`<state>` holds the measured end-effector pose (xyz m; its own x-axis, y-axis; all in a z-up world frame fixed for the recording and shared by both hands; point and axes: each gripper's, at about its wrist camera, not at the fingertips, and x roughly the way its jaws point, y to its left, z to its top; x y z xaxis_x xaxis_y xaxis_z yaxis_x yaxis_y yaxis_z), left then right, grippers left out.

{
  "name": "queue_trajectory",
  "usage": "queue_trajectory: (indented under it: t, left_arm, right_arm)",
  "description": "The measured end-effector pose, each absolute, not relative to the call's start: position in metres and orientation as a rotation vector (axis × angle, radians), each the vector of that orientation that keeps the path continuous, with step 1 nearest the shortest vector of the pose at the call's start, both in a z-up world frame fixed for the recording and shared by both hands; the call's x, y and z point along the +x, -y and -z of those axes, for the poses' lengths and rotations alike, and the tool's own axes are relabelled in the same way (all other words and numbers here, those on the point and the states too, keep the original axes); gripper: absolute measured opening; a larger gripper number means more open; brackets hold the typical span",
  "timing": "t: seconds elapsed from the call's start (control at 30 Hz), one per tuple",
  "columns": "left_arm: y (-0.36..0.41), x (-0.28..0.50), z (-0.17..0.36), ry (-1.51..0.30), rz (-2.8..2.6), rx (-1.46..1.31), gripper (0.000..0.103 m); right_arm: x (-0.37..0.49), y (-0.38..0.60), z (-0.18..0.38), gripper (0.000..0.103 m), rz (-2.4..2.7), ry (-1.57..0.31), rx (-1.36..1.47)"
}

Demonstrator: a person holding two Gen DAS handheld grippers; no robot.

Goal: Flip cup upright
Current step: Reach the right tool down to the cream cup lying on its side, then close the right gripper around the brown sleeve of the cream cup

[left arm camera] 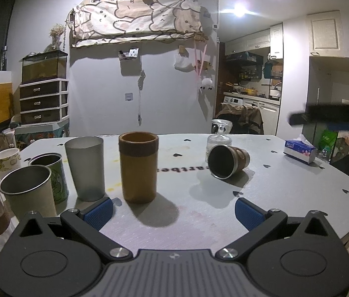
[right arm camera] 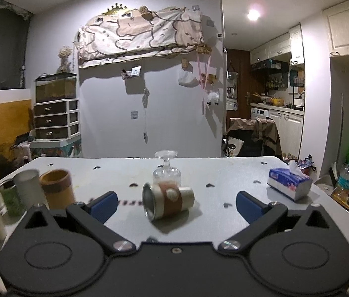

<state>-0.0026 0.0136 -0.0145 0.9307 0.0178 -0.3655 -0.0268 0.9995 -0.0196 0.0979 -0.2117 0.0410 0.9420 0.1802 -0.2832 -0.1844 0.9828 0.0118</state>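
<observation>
Lying on its side on the grey table (right arm camera: 224,225), the sleeved metal cup (right arm camera: 168,201) rested just before a glass bottle (right arm camera: 167,170), mouth leftward. Both the right gripper (right arm camera: 176,204) and left gripper (left arm camera: 174,210) stood spread wide, grasping nothing.

A cup (right arm camera: 168,204) lies on its side on the table (right arm camera: 224,227), before a glass bottle (right arm camera: 166,170); upright cups (left arm camera: 138,169) stand left, tissue pack (right arm camera: 289,183) right.

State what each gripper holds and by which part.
Nothing is held. The left gripper and right gripper are both open; the tipped cup lies untouched on the table.
</observation>
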Motion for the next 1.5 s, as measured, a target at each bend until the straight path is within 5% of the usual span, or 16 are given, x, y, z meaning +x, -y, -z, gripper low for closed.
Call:
queue_trajectory:
  t: [0.5, 0.87, 1.5]
  left_arm:
    - [-0.064, -0.009, 0.039, -0.414, -0.104, -0.075, 0.103]
    - [-0.086, -0.001, 0.05, -0.463, -0.152, -0.097, 0.103]
    - [-0.077, -0.001, 0.05, -0.462, -0.128, -0.102, 0.103]
  right_arm:
    - [0.272, 0.173, -0.03, 0.102, 0.015, -0.529, 0.242]
    - [0.354, 0.161, 0.02, 0.09, 0.112, -0.775, 0.434]
    - [0.295, 0.16, 0.043, 0.083, -0.174, -0.87, 0.402]
